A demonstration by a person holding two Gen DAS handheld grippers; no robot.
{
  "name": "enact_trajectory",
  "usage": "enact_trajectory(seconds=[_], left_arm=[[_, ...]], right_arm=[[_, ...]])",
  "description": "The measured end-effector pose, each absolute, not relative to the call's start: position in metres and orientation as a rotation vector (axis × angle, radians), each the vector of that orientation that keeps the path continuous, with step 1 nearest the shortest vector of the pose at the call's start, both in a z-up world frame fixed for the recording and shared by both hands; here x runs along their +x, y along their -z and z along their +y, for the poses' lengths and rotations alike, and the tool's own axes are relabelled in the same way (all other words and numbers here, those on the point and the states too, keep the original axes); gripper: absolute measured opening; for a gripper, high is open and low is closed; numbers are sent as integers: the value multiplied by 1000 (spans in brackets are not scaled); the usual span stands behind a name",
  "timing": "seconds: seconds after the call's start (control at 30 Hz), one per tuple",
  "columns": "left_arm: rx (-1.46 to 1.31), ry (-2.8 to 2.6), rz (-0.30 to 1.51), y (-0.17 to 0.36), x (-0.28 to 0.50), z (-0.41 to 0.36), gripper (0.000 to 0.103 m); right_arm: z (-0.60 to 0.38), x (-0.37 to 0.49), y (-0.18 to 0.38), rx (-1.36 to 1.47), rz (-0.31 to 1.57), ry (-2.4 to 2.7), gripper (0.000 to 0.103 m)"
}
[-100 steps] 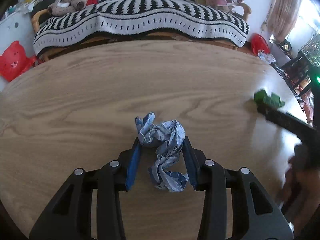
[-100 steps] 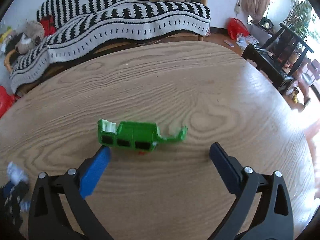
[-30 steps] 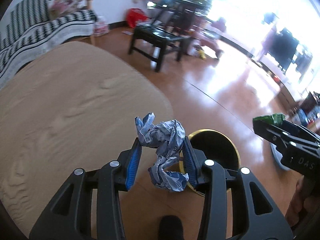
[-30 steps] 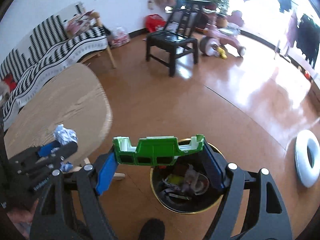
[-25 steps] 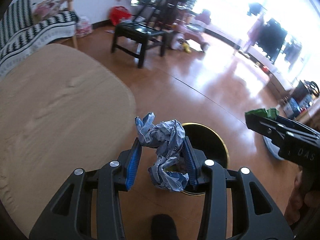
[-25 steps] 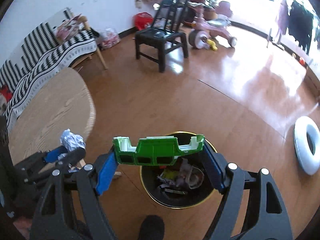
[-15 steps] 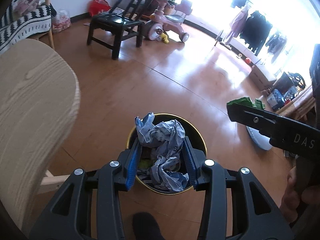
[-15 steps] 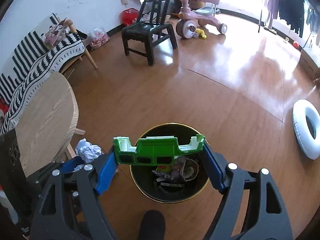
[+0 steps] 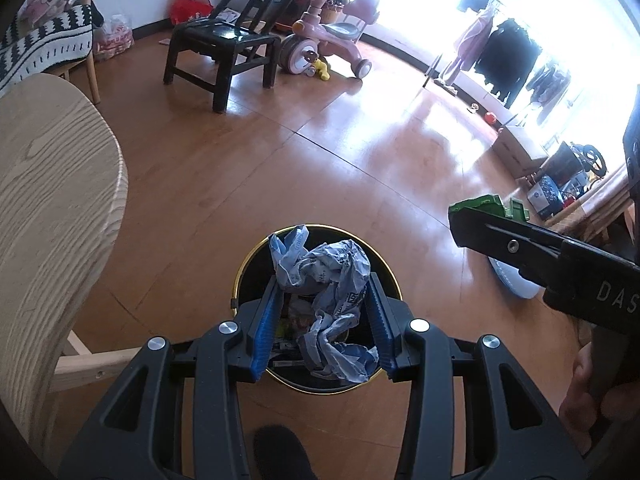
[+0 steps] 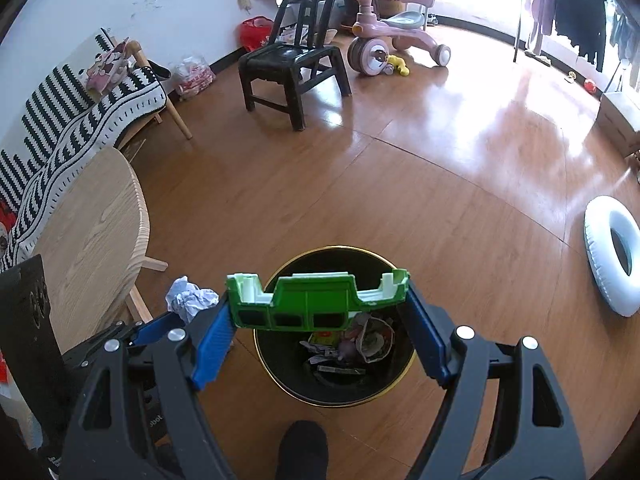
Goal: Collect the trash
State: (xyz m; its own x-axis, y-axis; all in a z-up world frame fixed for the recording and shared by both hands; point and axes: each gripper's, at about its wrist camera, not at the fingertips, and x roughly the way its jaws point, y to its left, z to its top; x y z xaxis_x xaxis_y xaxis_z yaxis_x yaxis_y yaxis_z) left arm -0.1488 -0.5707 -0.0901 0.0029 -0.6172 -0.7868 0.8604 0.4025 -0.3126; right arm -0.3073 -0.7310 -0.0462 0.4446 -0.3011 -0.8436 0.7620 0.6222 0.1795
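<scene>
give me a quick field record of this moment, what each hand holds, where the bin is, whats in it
left tongs: shut on crumpled paper, held above the bin
right tongs: shut on green plastic piece, held above the bin
bin: black, gold rim, on the wooden floor, beside the table
bin contents: paper scraps and wrappers, not full
released yet: neither item
nearby: black chair, pink tricycle, white swim ring
</scene>
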Motion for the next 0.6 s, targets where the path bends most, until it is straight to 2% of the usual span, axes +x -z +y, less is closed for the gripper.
enact_trajectory(seconds=[0.17, 0.2, 0.3, 0.37, 0.6], left_arm=[[278, 1183, 1054, 93, -145, -573, 44], [273, 1184, 1059, 93, -144, -573, 46], [264, 1178, 1055, 93, -144, -573, 67], [268, 1172, 1043, 92, -145, -574, 73], [273, 1137, 1037, 87, -138, -564, 81]], right_arm=[[-731, -306, 48, 606, 881, 726, 76], [-731, -307, 49, 609, 881, 731, 77], [-734, -310, 48, 626, 869, 749, 85], [-734, -311, 49, 630, 865, 751, 85], [-729, -304, 46, 615, 859, 752, 91]])
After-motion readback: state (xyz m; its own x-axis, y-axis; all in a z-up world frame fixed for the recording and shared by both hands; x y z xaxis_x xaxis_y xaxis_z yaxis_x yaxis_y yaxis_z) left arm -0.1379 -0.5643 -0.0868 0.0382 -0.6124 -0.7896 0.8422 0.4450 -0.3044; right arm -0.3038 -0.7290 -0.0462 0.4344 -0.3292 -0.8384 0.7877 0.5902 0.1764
